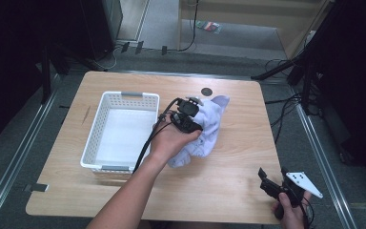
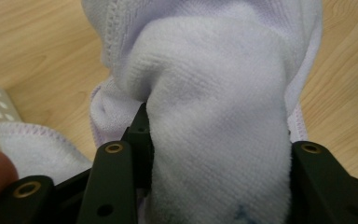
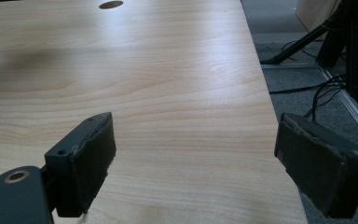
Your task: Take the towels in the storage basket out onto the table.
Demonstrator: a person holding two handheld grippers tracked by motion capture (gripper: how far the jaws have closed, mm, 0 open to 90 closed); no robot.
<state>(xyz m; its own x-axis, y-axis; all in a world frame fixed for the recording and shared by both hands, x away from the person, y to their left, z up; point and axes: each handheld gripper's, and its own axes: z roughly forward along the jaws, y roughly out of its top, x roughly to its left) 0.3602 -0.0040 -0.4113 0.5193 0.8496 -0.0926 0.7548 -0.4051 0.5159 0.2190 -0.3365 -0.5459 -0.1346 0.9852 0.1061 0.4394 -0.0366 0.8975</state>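
While left tongs [image 2: 214,186] clamp one cloth [image 2: 214,93], right tongs [image 3: 193,168] apart, one basket [image 1: 119,133].

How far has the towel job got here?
Done: nothing is in the white basket yet. In hand: the left tongs have a thick fold of the pale towel between their jaws, on the table. The right tongs stand open, idle. Left: probably moving the towel into the basket.

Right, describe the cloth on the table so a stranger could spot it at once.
Start at the wooden table and find the white slotted basket on its left half. Just right of it lies the towel, a crumpled pale lilac terry cloth with stitched edges. The left gripper has a fold of it between its jaws; it is the one soft thing there.
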